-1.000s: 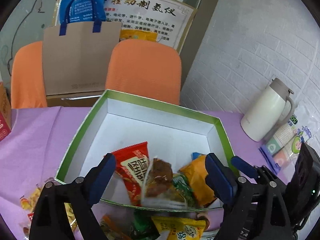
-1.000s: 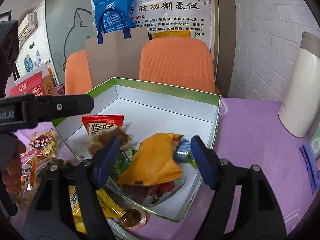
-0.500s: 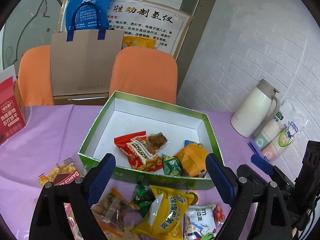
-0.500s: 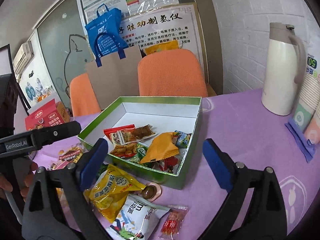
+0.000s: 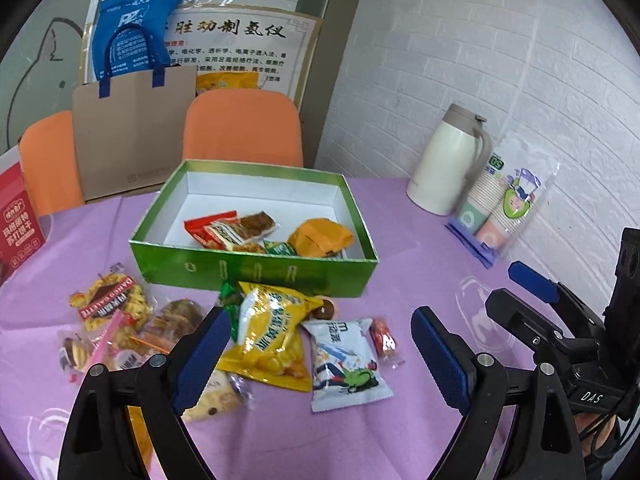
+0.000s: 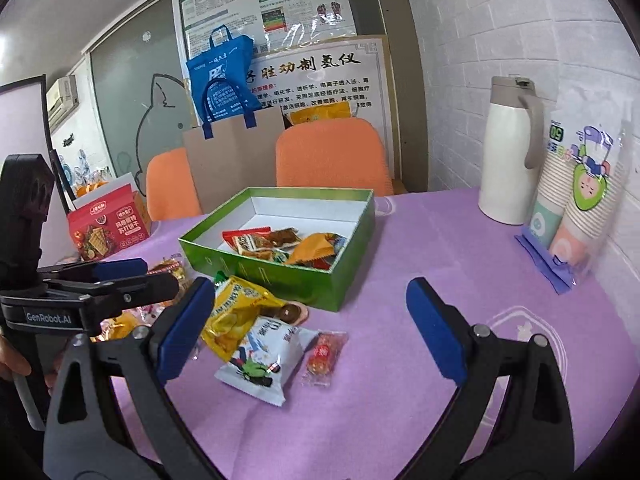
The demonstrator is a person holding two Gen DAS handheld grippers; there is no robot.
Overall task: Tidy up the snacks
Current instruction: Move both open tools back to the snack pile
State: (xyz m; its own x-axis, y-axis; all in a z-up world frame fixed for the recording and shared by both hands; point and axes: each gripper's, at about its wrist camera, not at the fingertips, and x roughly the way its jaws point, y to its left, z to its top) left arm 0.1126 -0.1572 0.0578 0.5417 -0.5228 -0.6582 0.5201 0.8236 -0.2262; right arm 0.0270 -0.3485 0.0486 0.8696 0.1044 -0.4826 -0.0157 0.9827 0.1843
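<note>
Hovering with both grippers wide open and empty, leaving several snacks lying in the box mid-counter, more packets still waiting toward the near edge.

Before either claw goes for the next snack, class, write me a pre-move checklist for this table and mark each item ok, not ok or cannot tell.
1. Left claw open and empty: ok.
2. Right claw open and empty: ok.
3. Green box has free space at the back: ok.
4. Loose snacks within view: yellow bag, white bag, small red candy lie in front of the box: ok.
5. All snacks already boxed: not ok.
6. Yellow bag clear of its neighbours: not ok, it overlaps other packets.
</note>
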